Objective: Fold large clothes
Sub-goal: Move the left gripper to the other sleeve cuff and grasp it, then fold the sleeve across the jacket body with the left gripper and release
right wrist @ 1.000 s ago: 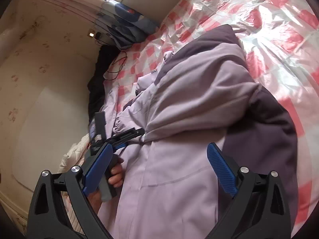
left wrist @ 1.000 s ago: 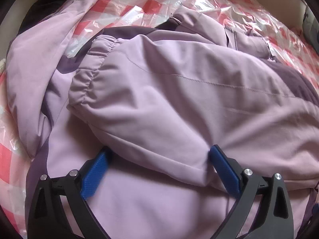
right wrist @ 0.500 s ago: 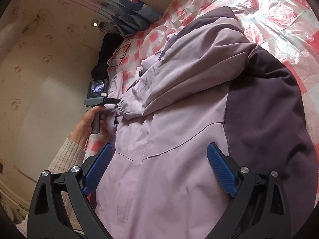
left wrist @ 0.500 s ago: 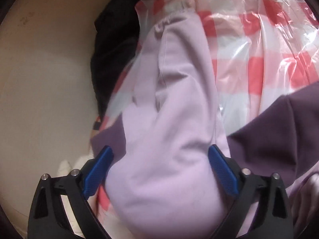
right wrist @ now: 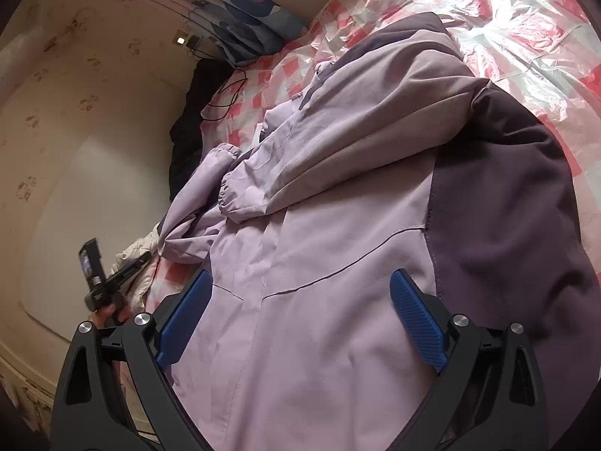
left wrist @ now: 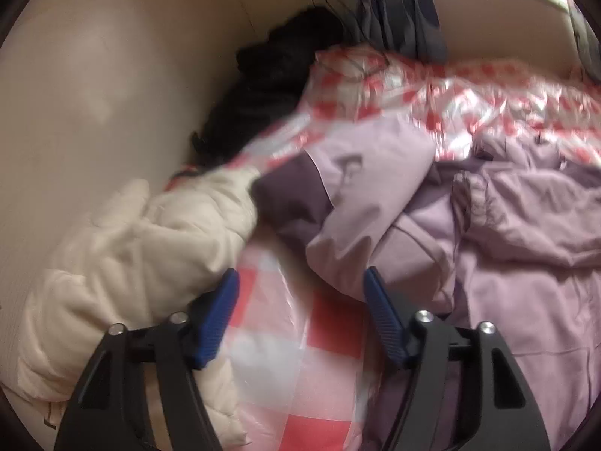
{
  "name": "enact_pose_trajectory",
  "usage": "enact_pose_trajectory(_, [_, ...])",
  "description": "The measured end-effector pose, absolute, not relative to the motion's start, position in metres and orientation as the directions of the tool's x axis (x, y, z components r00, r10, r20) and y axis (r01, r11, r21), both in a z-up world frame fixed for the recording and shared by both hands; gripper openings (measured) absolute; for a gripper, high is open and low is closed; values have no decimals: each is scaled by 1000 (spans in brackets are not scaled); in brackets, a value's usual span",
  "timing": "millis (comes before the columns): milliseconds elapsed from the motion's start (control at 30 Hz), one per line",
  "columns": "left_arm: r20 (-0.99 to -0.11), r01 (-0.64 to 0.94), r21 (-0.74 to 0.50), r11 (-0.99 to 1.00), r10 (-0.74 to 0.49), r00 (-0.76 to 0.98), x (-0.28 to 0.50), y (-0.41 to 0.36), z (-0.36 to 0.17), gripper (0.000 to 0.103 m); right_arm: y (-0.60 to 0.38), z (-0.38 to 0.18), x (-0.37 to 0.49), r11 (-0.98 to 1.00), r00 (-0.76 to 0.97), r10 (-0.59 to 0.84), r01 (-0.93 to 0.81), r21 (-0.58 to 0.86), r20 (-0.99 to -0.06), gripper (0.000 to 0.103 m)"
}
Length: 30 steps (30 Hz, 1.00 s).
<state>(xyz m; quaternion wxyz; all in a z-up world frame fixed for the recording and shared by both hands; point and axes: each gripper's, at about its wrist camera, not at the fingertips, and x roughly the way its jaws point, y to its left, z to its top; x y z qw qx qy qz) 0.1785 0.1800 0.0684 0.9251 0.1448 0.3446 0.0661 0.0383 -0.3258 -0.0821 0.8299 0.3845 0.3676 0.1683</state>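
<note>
A large lilac jacket (right wrist: pixel 338 263) with dark purple side panels lies spread on the red-and-white checked plastic sheet (left wrist: pixel 300 357). One sleeve (right wrist: pixel 338 143) is folded across its chest, the gathered cuff (right wrist: pixel 233 195) at the middle. The other sleeve (left wrist: pixel 368 188) lies bunched at the jacket's left edge. My left gripper (left wrist: pixel 300 293) hovers over bare sheet just short of that sleeve; its jaws are closing with nothing between them. In the right wrist view a hand holds the left gripper (right wrist: pixel 144 259) at the far left. My right gripper (right wrist: pixel 300 300) stands open above the jacket's front, empty.
A cream puffy garment (left wrist: pixel 131 263) lies against the wall at the left. A black garment (left wrist: pixel 263 94) is heaped further back, with a thin cable (right wrist: pixel 229 94) beside it. Blue patterned fabric (right wrist: pixel 255 11) hangs at the far corner. The sheet (right wrist: pixel 507 18) stretches off to the right.
The left gripper has drawn back and up from over the jacket to the bed's left edge, its jaws narrower. The right gripper has barely moved.
</note>
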Motion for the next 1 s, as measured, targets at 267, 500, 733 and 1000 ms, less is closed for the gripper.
enact_pose_trajectory(267, [-560,136,502,854,201,804,308,34,67,89,-323,-90,40,666,665,553,9,745,-503,92])
enact_pose_trajectory(500, [-720,-4,492,870,410,560,443,51,-36,86,-318,-91,42,673,644,561,11,739,-520,92])
enact_pose_trajectory(733, [-807,-133,37,990,108,581,418,123,3,10,-318,-91,41,654,642,574,13,756,-508,93])
enact_pose_trajectory(1000, [-584,281,-276,919,-392,710,306,99,137,9,-316,-86,38,656,653,577,-12,755,-491,93])
